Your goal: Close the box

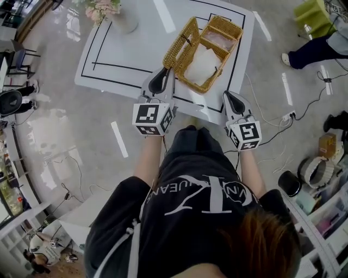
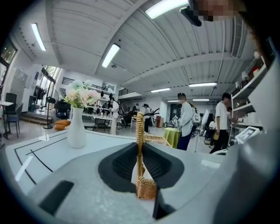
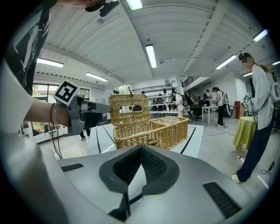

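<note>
- My left gripper [image 2: 140,168] pinches the upright lid [image 2: 139,131]; the open box [image 3: 148,133] lies at its 2 o'clock.
- My right gripper [image 3: 129,188] is closed on nothing, at the box's 5 o'clock.

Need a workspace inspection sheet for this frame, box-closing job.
Surface: white table, black lines marked on it.
Job's things: wicker box open, lid raised upright.
Clutter: vase of flowers at the far-left corner.
Grippers: left gripper shut on the lid's edge; right gripper fingers together, nothing between them, short of the box.
Cables: power strip and cables on the floor right of the table.
Surroundings: bystanders, shelving, glossy floor.
</note>
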`<control>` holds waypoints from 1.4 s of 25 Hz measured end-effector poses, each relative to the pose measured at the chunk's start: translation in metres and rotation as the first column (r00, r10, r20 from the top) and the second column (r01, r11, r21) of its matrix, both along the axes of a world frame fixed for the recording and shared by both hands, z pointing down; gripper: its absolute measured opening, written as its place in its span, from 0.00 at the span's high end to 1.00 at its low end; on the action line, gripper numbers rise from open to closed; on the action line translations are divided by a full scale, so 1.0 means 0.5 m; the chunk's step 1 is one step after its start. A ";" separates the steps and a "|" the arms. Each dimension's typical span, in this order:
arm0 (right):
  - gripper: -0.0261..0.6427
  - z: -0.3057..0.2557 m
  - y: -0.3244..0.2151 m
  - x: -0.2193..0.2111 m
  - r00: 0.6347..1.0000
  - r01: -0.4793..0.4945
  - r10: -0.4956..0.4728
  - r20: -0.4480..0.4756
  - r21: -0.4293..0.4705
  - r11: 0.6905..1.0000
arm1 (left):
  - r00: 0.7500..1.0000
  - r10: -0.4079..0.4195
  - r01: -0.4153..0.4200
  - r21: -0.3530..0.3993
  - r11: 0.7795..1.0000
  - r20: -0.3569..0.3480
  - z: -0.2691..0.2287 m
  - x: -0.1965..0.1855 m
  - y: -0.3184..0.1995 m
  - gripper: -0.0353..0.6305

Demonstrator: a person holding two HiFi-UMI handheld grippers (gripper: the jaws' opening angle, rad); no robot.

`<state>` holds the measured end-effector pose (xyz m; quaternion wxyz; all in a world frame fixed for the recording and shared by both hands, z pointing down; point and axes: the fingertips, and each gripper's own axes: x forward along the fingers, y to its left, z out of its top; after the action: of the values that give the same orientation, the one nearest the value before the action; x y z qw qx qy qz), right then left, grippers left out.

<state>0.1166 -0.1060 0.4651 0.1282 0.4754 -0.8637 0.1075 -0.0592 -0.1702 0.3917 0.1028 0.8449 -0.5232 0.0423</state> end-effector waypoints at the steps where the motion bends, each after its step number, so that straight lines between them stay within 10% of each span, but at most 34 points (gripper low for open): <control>1: 0.96 0.000 0.000 0.000 1.000 0.000 0.000 0.001 0.000 1.000 | 1.000 0.010 -0.010 0.005 1.000 0.021 -0.001 0.006 0.002 0.89; 35: 0.96 0.018 0.046 0.022 0.998 -0.043 0.044 0.038 -0.030 0.999 | 0.878 0.210 -0.237 0.011 0.971 0.431 0.053 0.120 0.069 0.82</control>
<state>0.1276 -0.0830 0.4741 0.1161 0.4901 -0.8537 0.1322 0.0008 -0.1358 0.4182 -0.0463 0.8726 -0.4330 0.2211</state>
